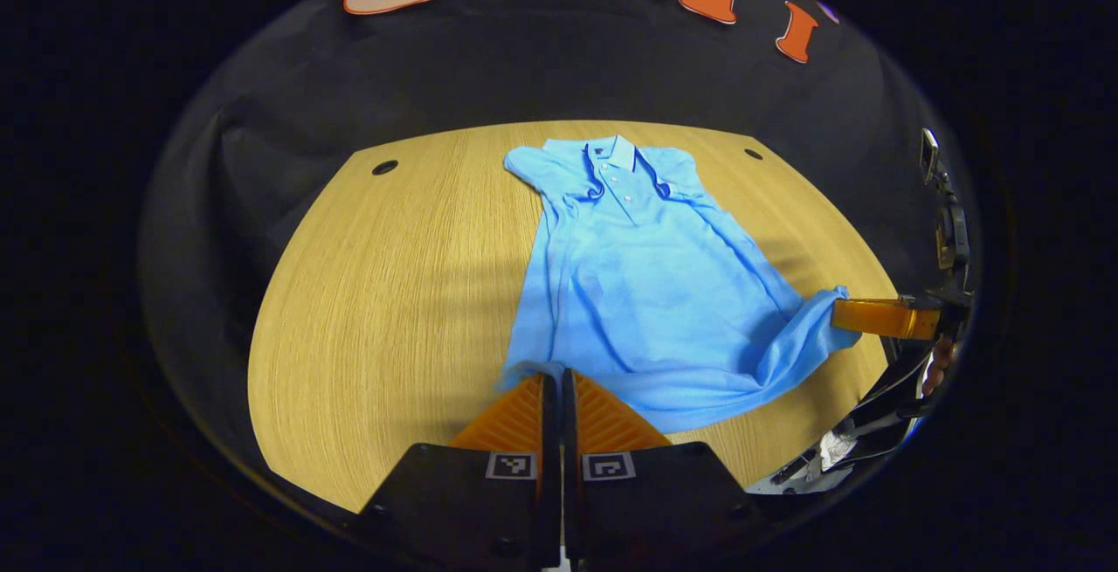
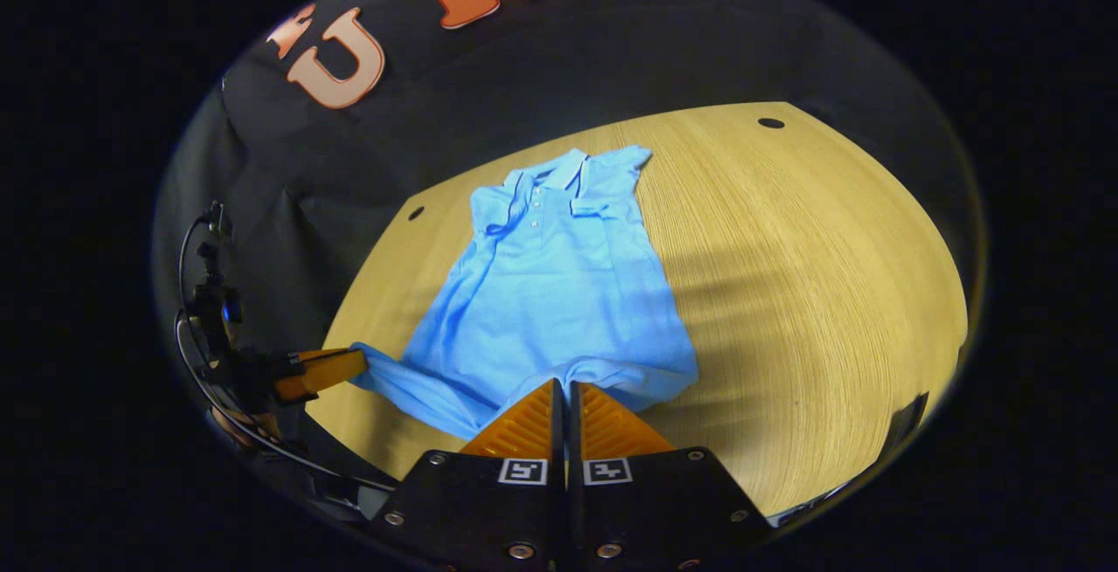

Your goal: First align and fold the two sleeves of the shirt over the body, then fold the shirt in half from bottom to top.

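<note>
A light blue polo shirt [image 1: 642, 275] is laid on a wooden table [image 1: 384, 292], collar [image 1: 611, 153] at the far side and hem at the near side. Both short sleeves are seen folded in over the chest, so that the body forms a narrow strip near the collar and widens toward the hem. A placket with small buttons is seen below the collar.

In the left gripper view, the left gripper [image 1: 559, 371] is seen at the near left corner of the hem. Its two fingers are closed together with almost no gap, and the edge of the cloth is pinched between their tips. In the same view the right gripper [image 1: 843, 310] is seen at the right, its fingers pressed together on the near right corner of the hem, which is pulled outward into a point. Part of a hand [image 1: 942, 362] is seen behind it.

In the right gripper view, the shirt [image 2: 550, 292] lies on the table [image 2: 830, 292], and the right gripper [image 2: 563, 384] is closed on the hem, with the cloth gathered at its tips. The left gripper [image 2: 354, 362] is seen at the left of that view, gripping the other hem corner, which is drawn out into a point.

Two small dark holes [image 1: 384, 167] are seen near the far corners of the table.
</note>
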`<state>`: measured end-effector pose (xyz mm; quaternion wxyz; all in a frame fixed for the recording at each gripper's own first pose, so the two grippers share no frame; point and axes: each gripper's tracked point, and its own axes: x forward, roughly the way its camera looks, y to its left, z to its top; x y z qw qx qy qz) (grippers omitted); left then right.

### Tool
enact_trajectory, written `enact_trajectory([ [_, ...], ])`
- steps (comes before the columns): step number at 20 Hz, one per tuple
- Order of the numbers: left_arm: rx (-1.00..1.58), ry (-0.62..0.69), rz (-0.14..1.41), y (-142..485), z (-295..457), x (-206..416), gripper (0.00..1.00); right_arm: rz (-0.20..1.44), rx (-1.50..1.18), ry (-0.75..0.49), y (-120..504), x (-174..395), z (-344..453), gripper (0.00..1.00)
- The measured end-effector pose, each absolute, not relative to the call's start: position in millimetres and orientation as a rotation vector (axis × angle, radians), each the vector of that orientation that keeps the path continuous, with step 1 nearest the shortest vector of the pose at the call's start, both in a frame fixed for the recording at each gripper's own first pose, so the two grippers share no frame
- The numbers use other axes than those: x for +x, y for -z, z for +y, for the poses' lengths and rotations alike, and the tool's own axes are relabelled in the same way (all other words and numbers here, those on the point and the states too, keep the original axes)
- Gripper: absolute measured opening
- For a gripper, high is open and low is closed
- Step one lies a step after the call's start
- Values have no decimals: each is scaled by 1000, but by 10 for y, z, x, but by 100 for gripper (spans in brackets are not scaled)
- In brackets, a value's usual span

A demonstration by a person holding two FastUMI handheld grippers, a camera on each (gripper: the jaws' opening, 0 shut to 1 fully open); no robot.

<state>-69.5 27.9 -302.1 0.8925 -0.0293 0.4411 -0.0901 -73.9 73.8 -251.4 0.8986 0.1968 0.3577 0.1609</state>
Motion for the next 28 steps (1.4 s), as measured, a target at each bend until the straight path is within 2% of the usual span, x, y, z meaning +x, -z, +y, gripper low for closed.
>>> enact_trajectory([
  [7,-56,211,827,2731,390,250,6,660,439,-316,2207,34,621,1],
  [18,-30,218,770,2930,567,1870,5,578,424,-243,1919,1601,436,1],
  [23,-53,211,752,2969,634,2650,5,589,324,-222,1922,2261,482,1],
  [28,-24,219,716,2946,642,3082,6,595,227,-204,1878,2756,477,1],
])
